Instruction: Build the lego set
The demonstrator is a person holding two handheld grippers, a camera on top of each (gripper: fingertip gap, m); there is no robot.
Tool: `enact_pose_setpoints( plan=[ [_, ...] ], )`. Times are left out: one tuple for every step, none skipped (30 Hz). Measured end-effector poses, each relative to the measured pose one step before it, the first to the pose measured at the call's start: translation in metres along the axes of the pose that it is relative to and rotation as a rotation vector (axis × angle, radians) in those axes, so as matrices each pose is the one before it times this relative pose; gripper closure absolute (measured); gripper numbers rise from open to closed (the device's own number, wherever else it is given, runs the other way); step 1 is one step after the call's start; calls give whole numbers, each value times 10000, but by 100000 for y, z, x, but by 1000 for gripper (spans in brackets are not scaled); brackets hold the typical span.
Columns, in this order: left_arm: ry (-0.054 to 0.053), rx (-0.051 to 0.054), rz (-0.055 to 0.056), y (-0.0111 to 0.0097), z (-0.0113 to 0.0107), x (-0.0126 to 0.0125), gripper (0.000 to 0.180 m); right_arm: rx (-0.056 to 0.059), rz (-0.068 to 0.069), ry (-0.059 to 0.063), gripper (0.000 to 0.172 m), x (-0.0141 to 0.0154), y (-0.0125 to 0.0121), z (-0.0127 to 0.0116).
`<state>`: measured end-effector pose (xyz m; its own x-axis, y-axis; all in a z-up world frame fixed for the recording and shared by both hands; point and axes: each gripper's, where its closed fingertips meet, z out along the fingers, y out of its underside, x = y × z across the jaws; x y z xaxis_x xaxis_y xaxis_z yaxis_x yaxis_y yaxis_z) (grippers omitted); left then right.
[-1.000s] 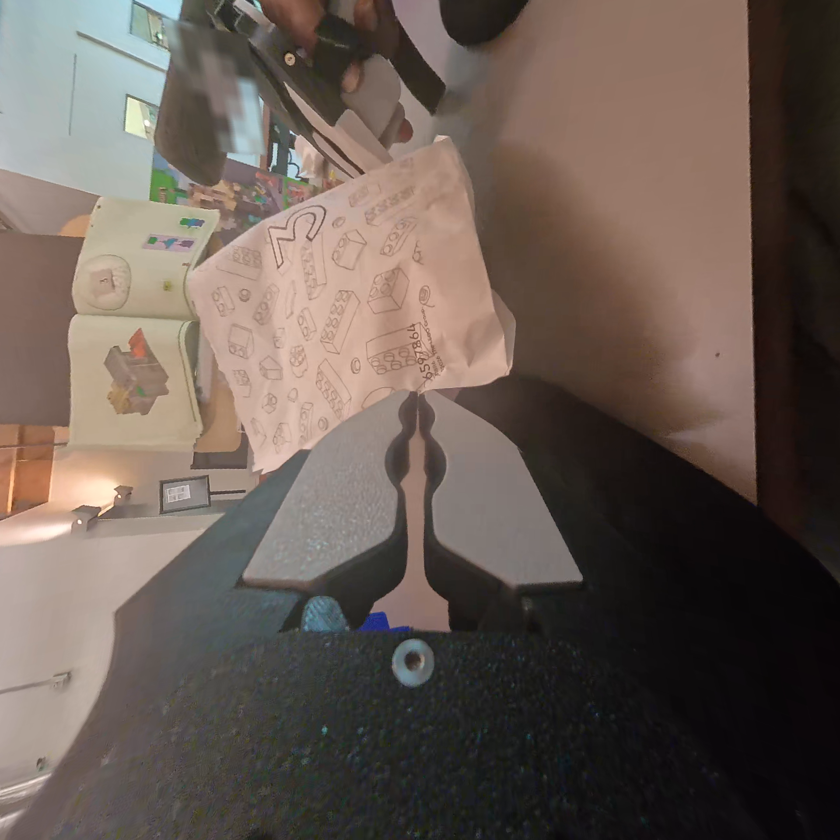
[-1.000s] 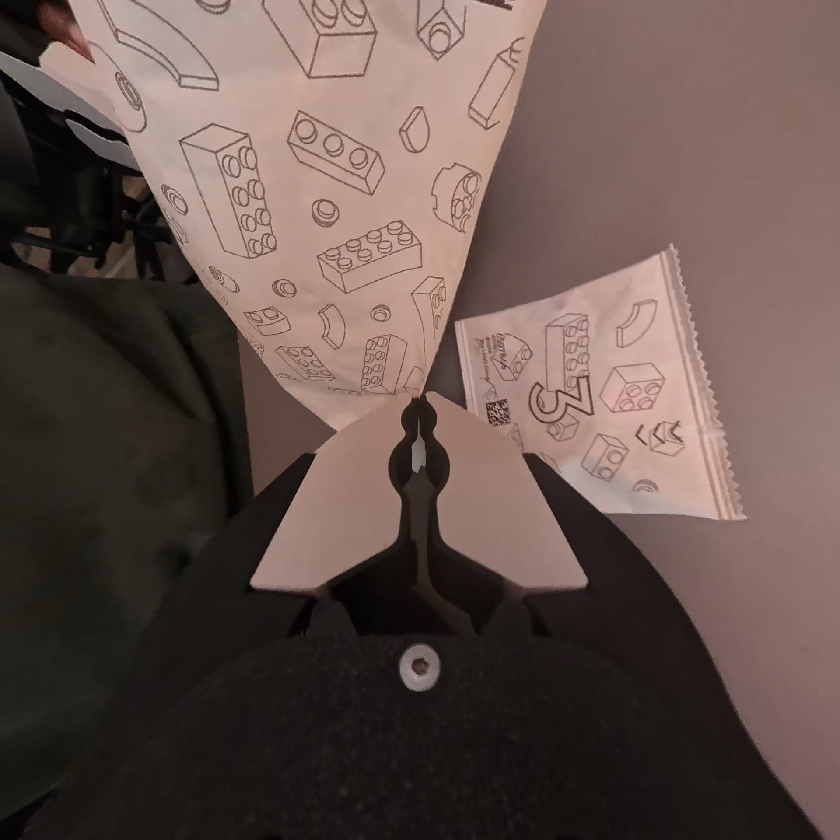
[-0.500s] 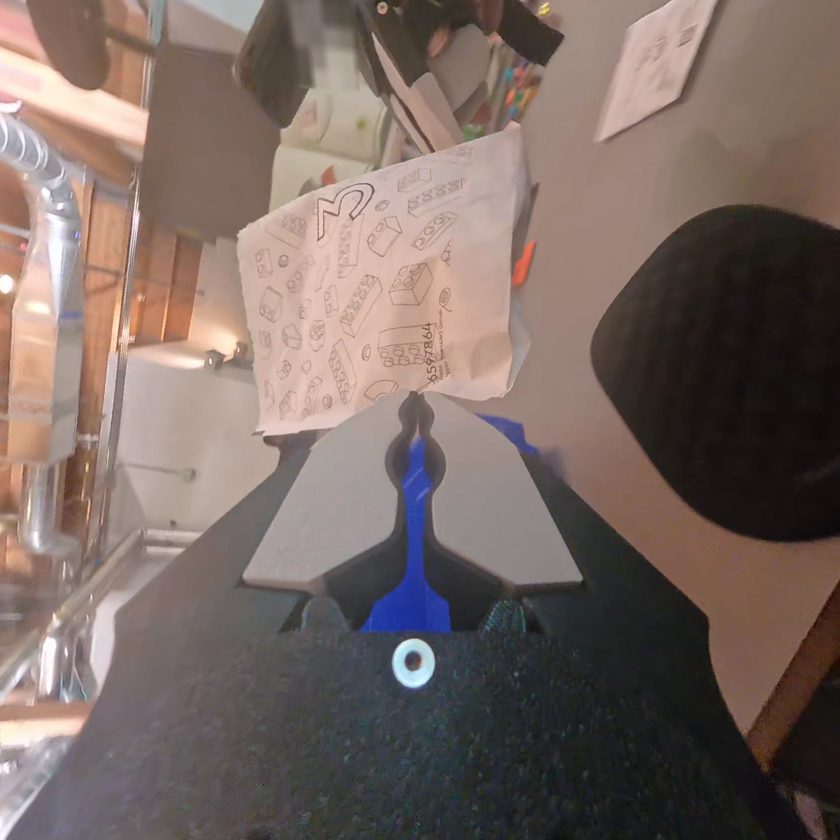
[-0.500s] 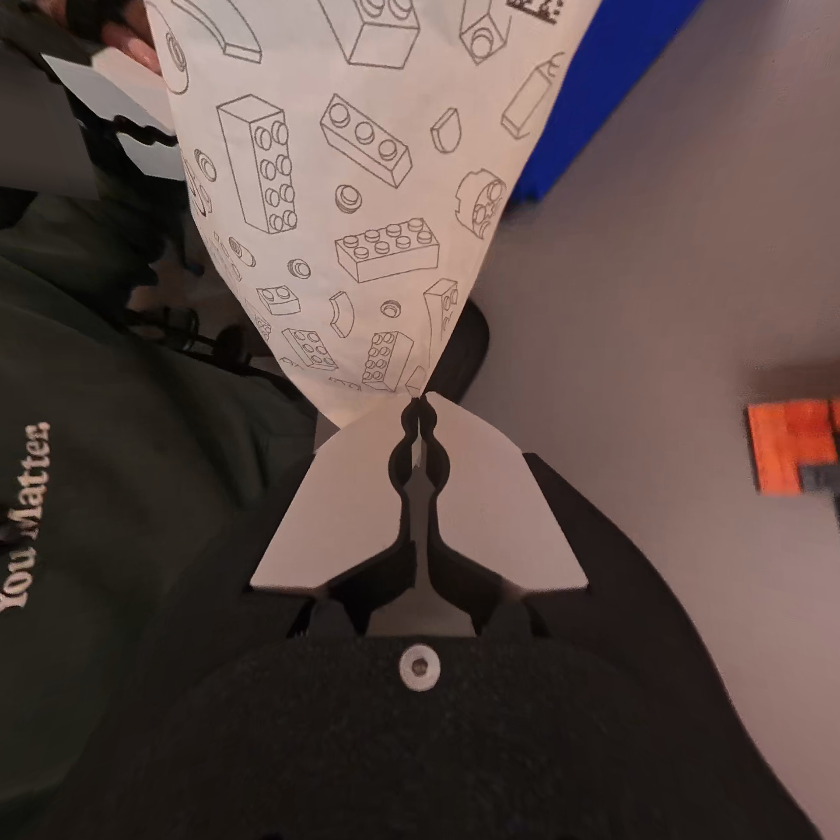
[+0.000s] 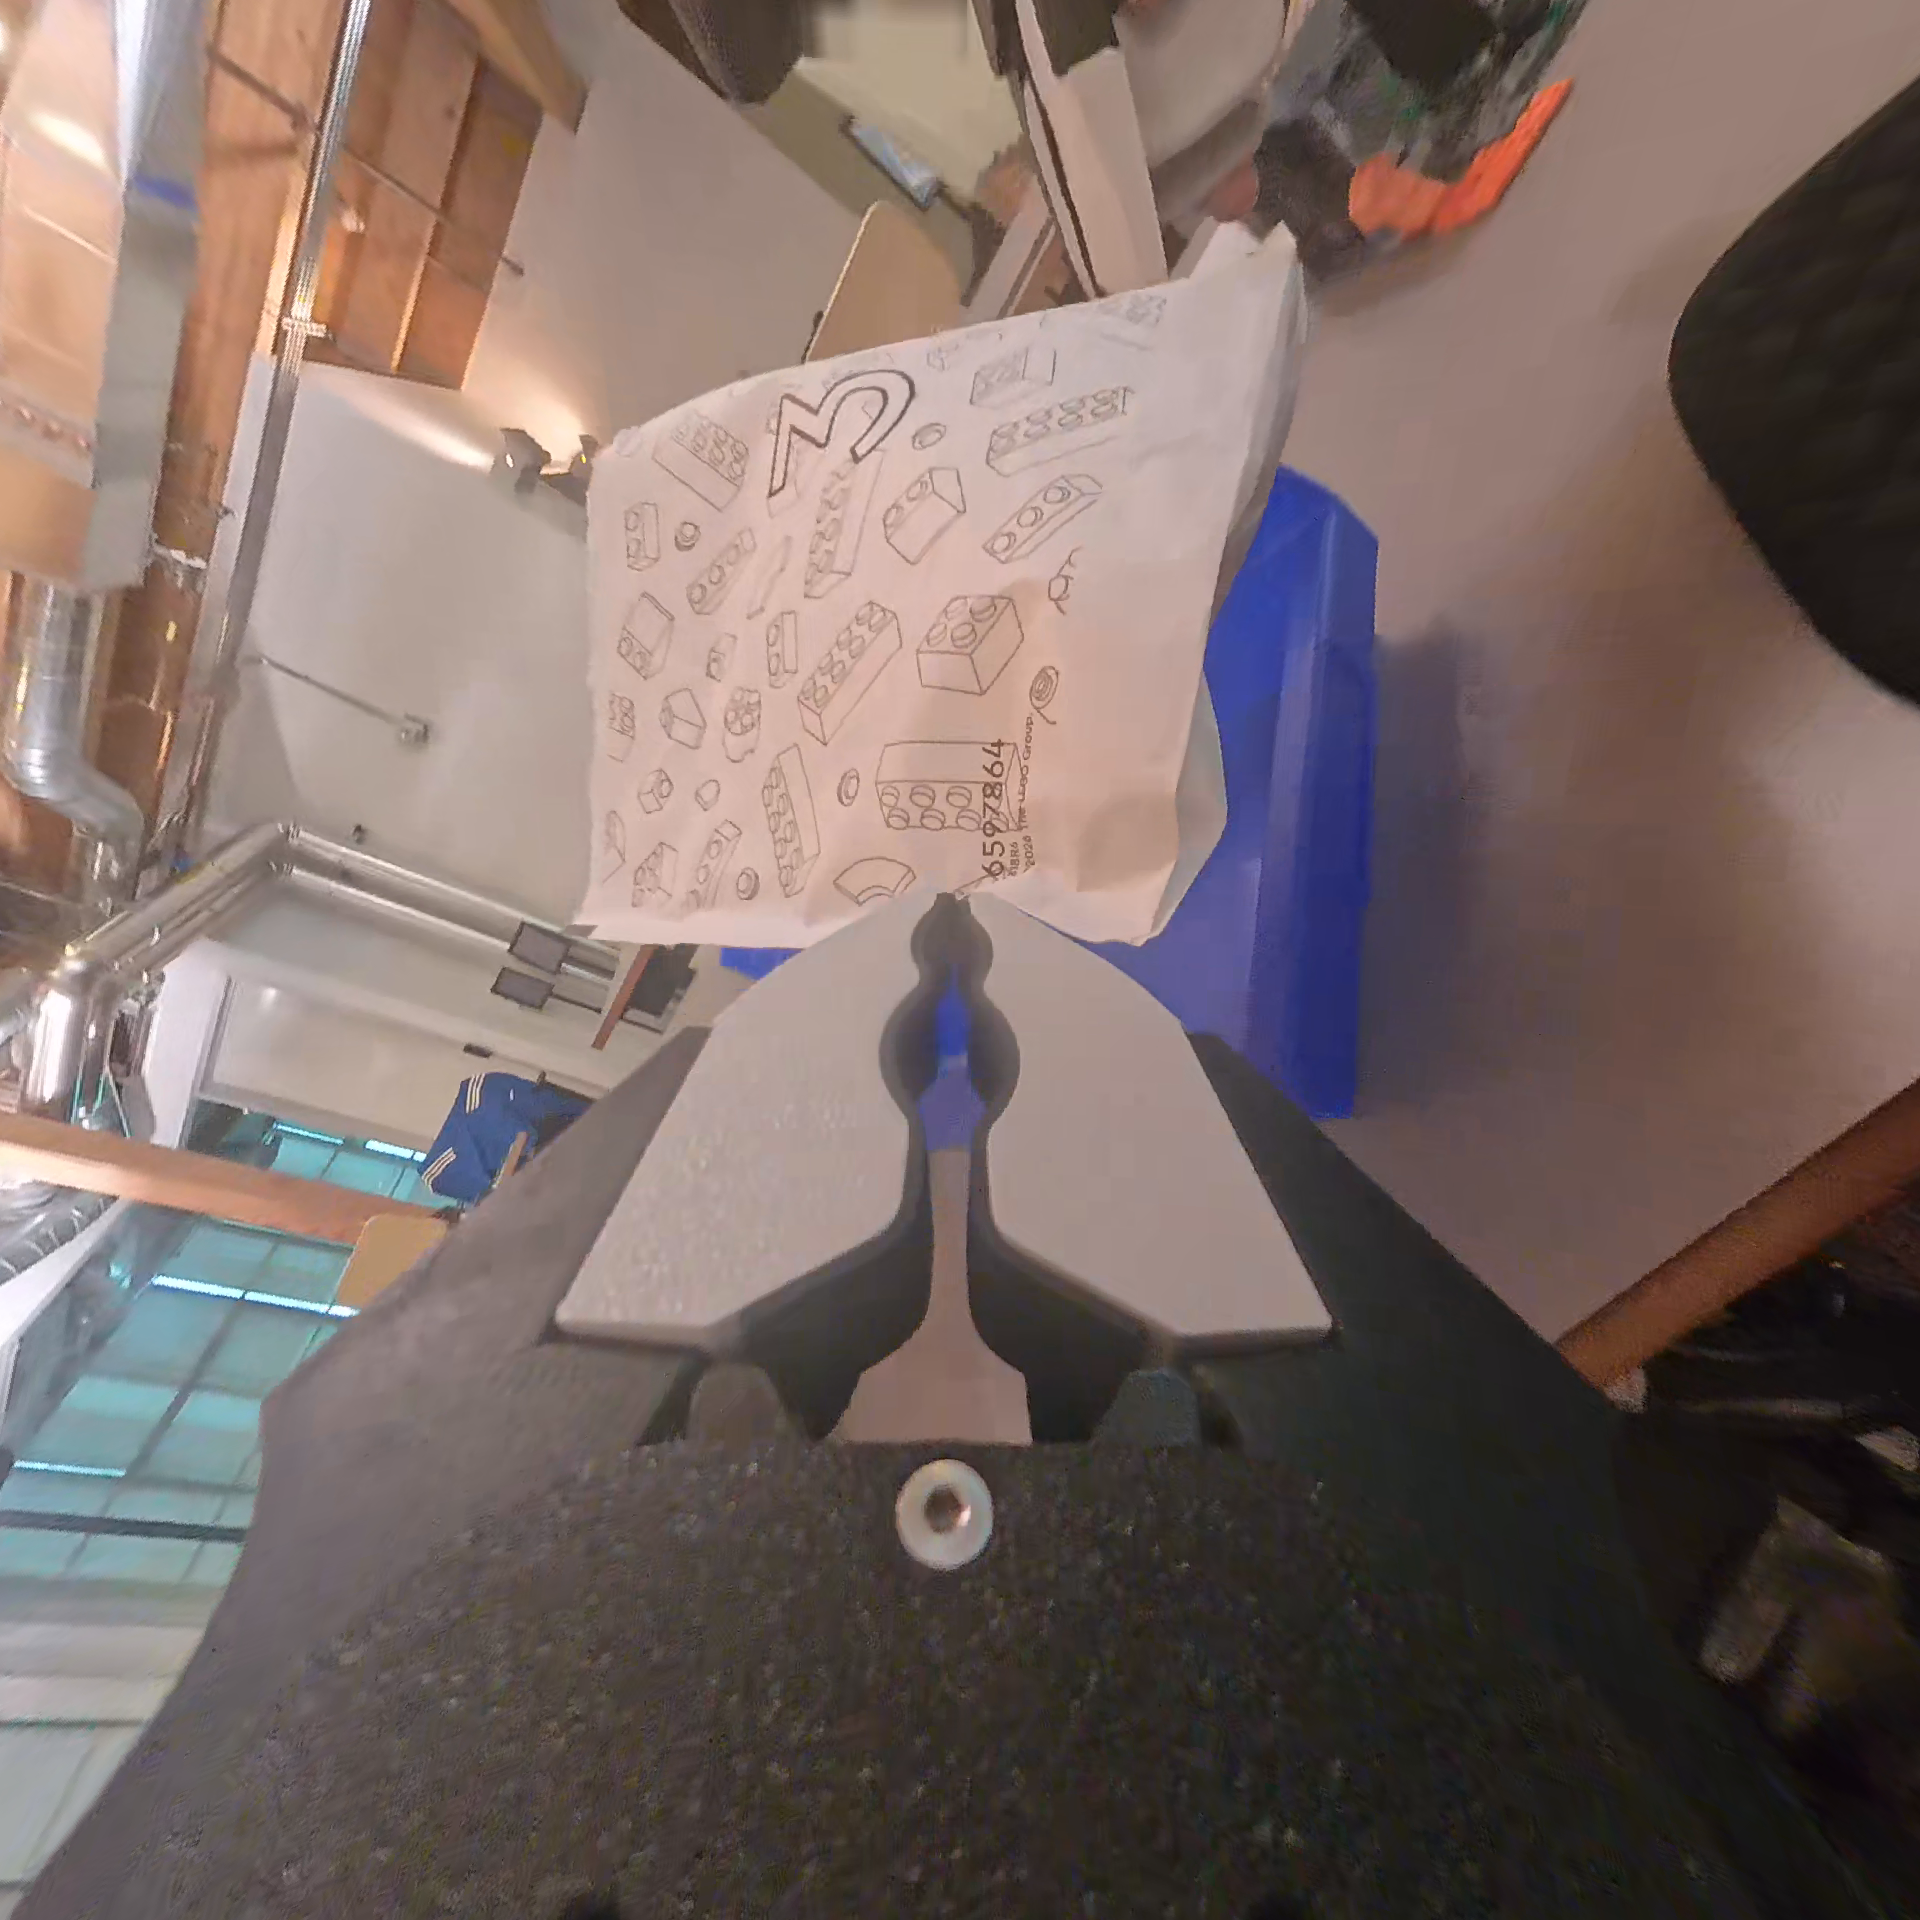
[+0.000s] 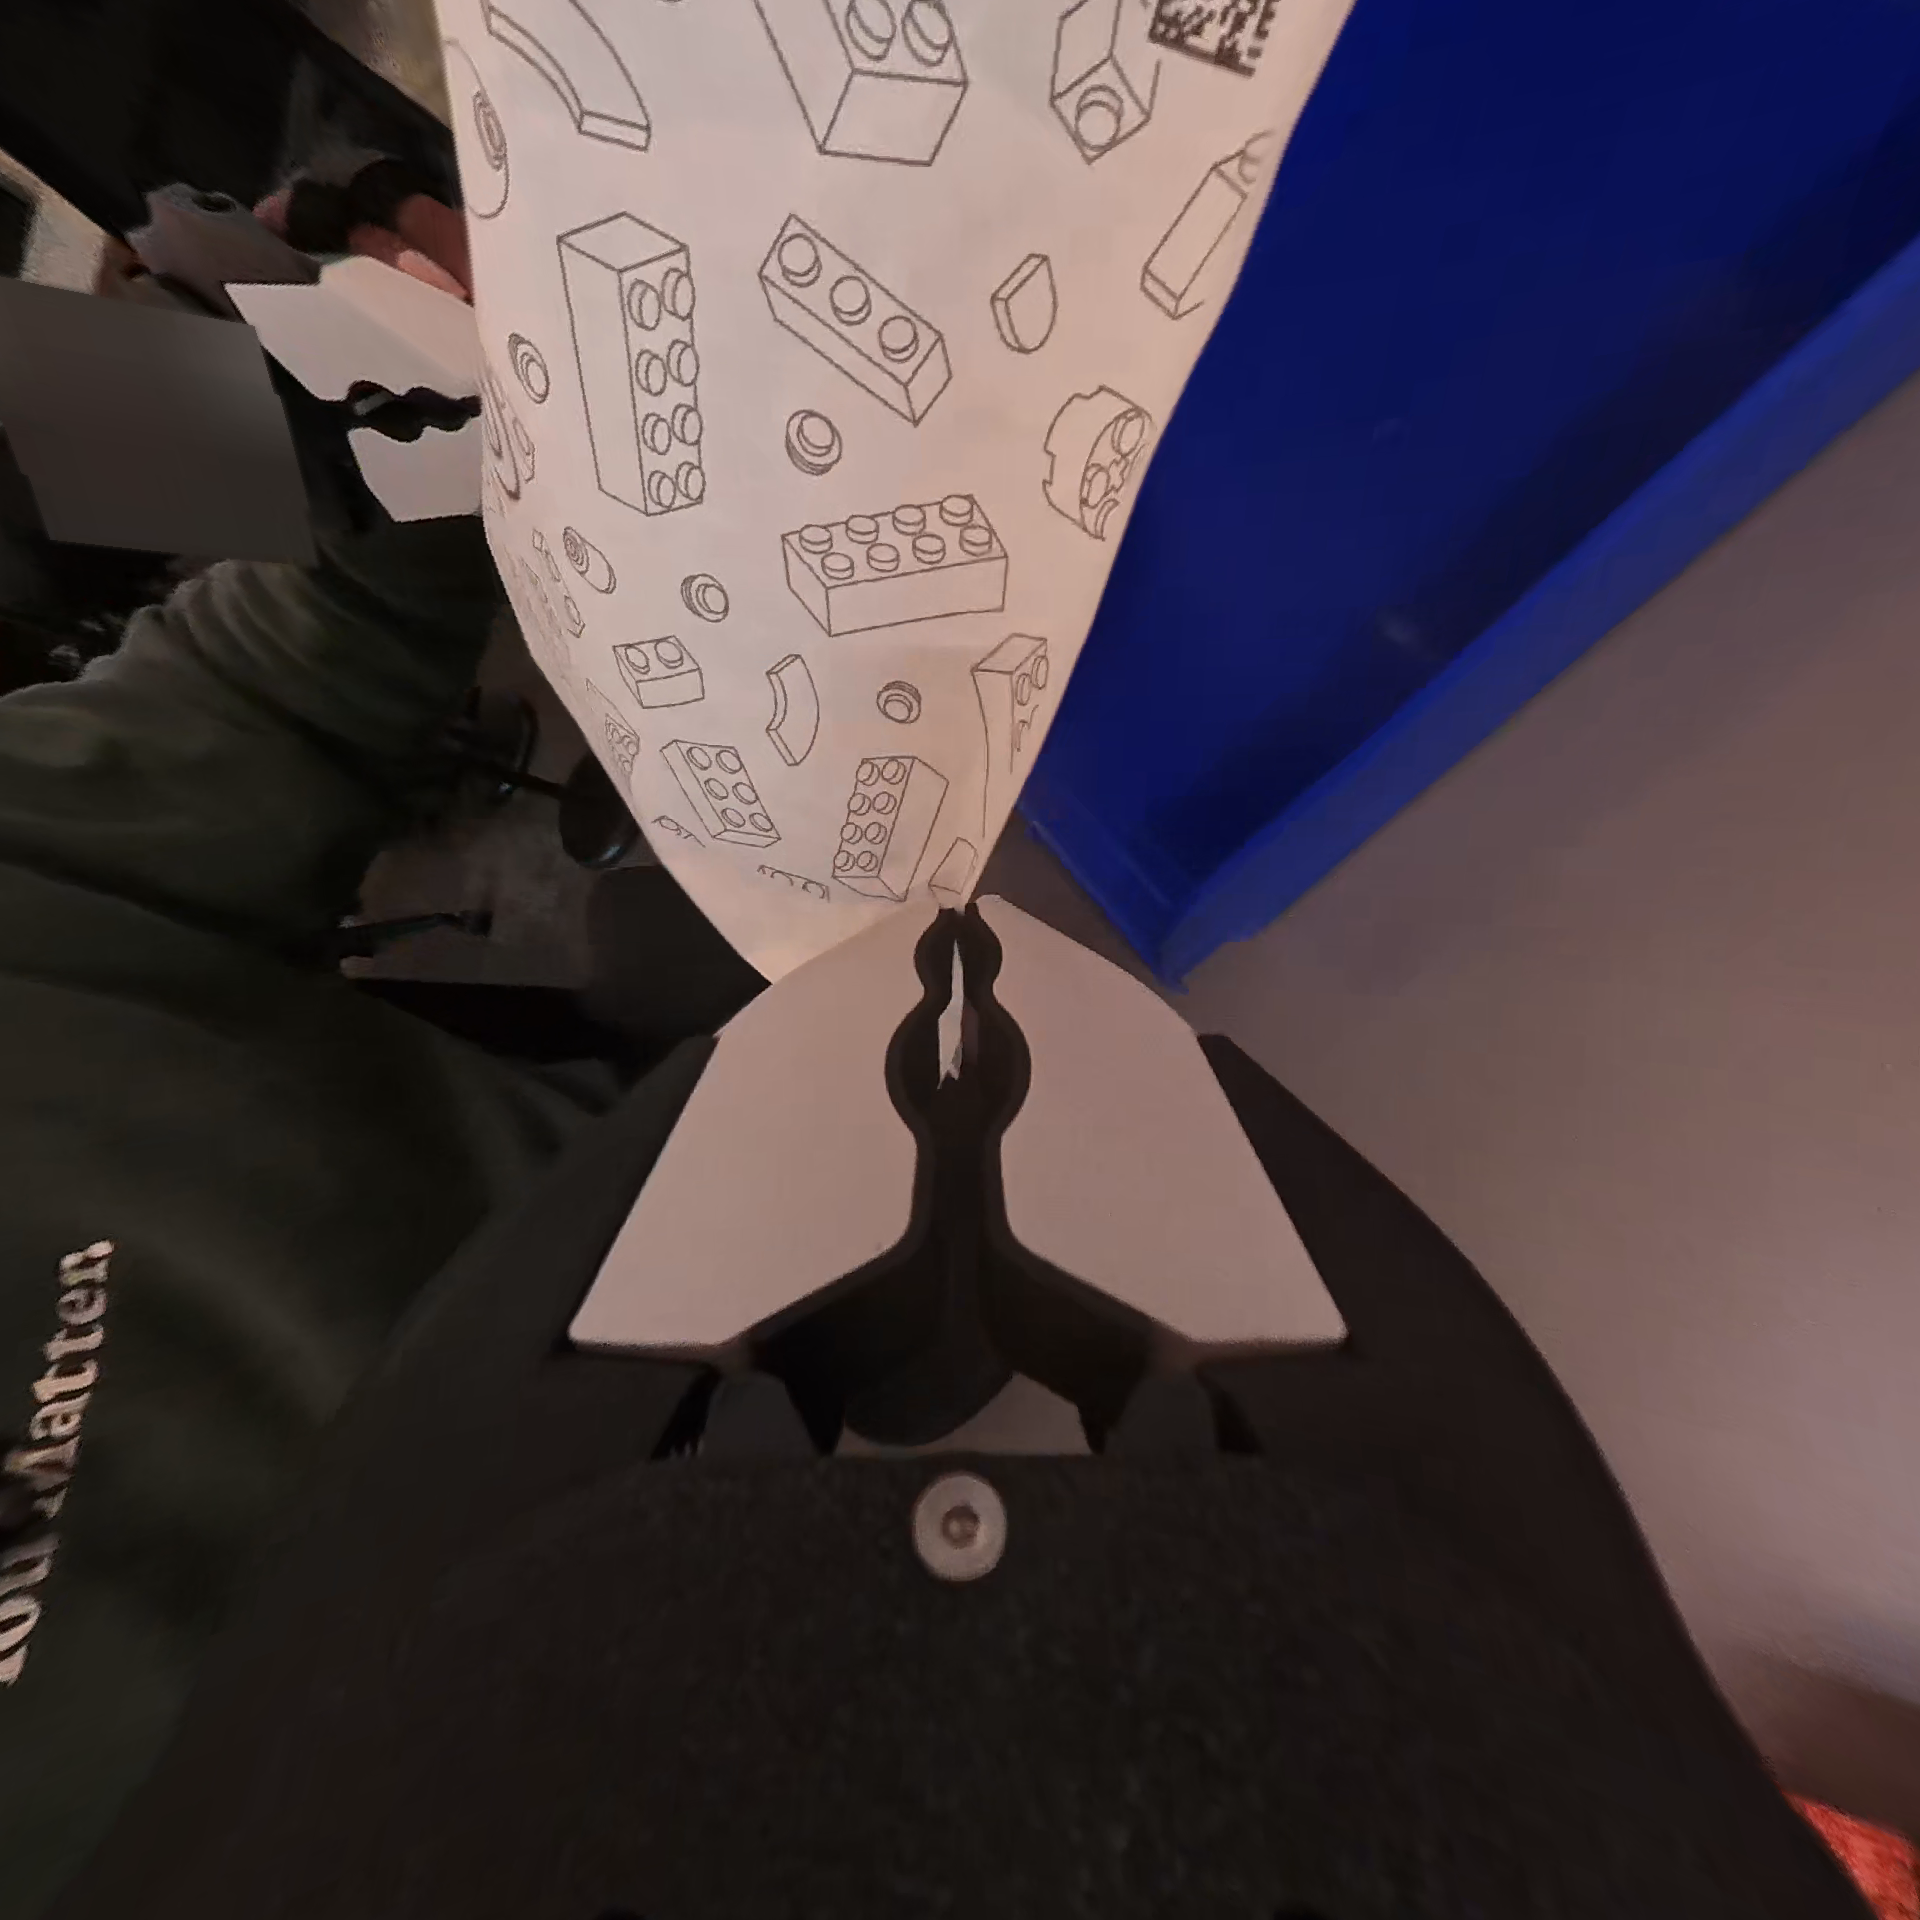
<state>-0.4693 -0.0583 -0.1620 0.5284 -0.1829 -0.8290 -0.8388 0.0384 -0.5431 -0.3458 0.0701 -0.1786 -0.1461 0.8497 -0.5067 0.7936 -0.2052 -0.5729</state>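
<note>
A white paper bag (image 5: 894, 665) printed with brick outlines hangs in the air between both grippers. My left gripper (image 5: 948, 906) is shut on one edge of the bag. My right gripper (image 6: 961, 910) is shut on another corner of the same bag (image 6: 831, 468), and a sliver of paper shows between its fingers. The right gripper also shows at the top of the left wrist view (image 5: 1091, 156), pinching the bag's far end. A blue plastic bin (image 5: 1299, 790) stands on the grey table just behind and below the bag. It also shows in the right wrist view (image 6: 1455, 468).
A grey table (image 5: 1558, 831) runs on the right, with a wooden edge at its lower right. A black rounded object (image 5: 1818, 416) sits at the right edge. Orange brick pieces (image 5: 1455, 187) lie far off. A person's dark sleeve (image 6: 208, 935) fills the left of the right wrist view. Left tips to right tips: about 20 cm.
Both grippers have carried the bag sideways over the table, still shut on it. The blue bin has come into view right behind the bag; the second paper bag left the view.
</note>
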Motion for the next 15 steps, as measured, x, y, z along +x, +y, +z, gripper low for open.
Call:
enact_pose_setpoints(
  plan=[
    [-11,-77,64,545,-43,321,180,-63,-29,167,170,291,95,535],
    [36,-90,16,471,-32,330,180,-93,8,247,170,371,245,509],
    [65,-59,-42,363,-11,322,180,-102,-23,196,169,283,318,486],
    [60,-36,-51,295,-1,262,180,-72,-29,133,168,162,289,418],
    [50,-45,-48,279,47,206,180,-93,-14,162,168,210,273,360],
    [74,-54,-27,241,71,210,180,-79,-72,171,166,207,191,292],
    [40,-42,4,195,93,148,180,-25,-108,167,165,219,103,205],
    [23,-44,22,158,96,127,180,13,-69,131,163,200,66,134],
    [38,-49,-13,180,102,122,180,107,-33,-53,163,-23,-18,54],
    [30,-40,-42,188,85,111,180,161,-20,-73,163,-28,-20,6],
    [15,-32,-39,186,61,89,180,163,-105,-39,162,6,17,-46],
    [17,-28,-13,162,52,65,180,186,-188,-43,161,-30,47,-82],
    [6,-8,-28,104,6,22,180,132,-199,-34,157,-33,201,-121],
    [17,8,-55,37,-6,7,180,77,-244,11,155,51,367,-169],
    [11,-21,-55,40,9,-24,180,201,-328,-64,155,-78,257,-234]
  ],
)
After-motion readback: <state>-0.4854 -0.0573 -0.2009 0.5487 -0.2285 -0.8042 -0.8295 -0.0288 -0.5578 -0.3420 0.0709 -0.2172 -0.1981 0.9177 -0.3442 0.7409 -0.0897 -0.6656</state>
